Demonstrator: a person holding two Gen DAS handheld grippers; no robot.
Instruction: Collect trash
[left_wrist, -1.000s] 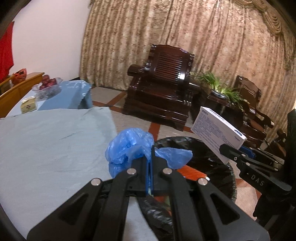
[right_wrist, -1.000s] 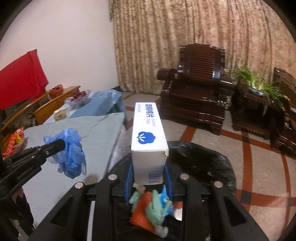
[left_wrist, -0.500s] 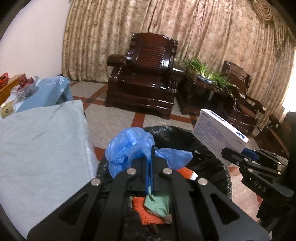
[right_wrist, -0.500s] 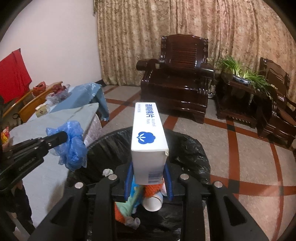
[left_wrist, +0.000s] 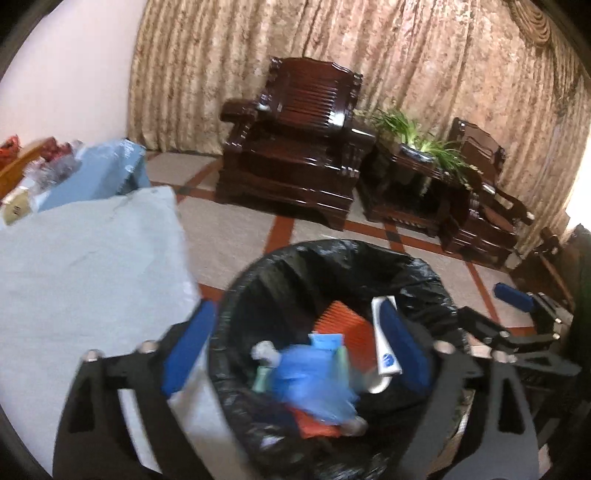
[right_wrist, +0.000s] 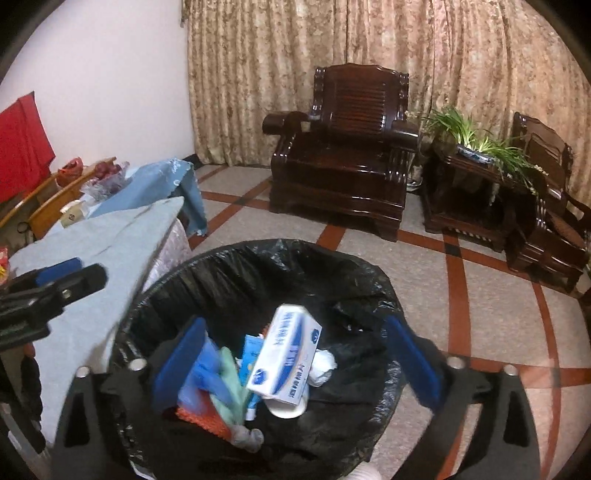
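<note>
Both our hand-held grippers, left (left_wrist: 295, 354) and right (right_wrist: 295, 365), are opening, nothing between the jaws. The light, stiff white box (right_wrist: 284, 358) and the soft, crumpling blue bag (left_wrist: 314, 380) lie in the bin (right_wrist: 229, 266); neither needs holding.

Sitting room, furnishings beyond the work area

Dark carved wooden armchair (right_wrist: 341, 162) against a patterned beige curtain (right_wrist: 369, 55); beside it a dark side table (right_wrist: 476, 199) with a green potted plant (right_wrist: 480, 142), then a second armchair (right_wrist: 550, 210). Tiled floor (right_wrist: 480, 295) with red stripes. Grey cloth (left_wrist: 81, 266) over a near table; blue cloth (right_wrist: 155, 188) over a farther one, with what may be a bowl of red fruit (right_wrist: 109, 173). Red fabric (right_wrist: 20, 140) on the white wall (right_wrist: 110, 74).
</note>
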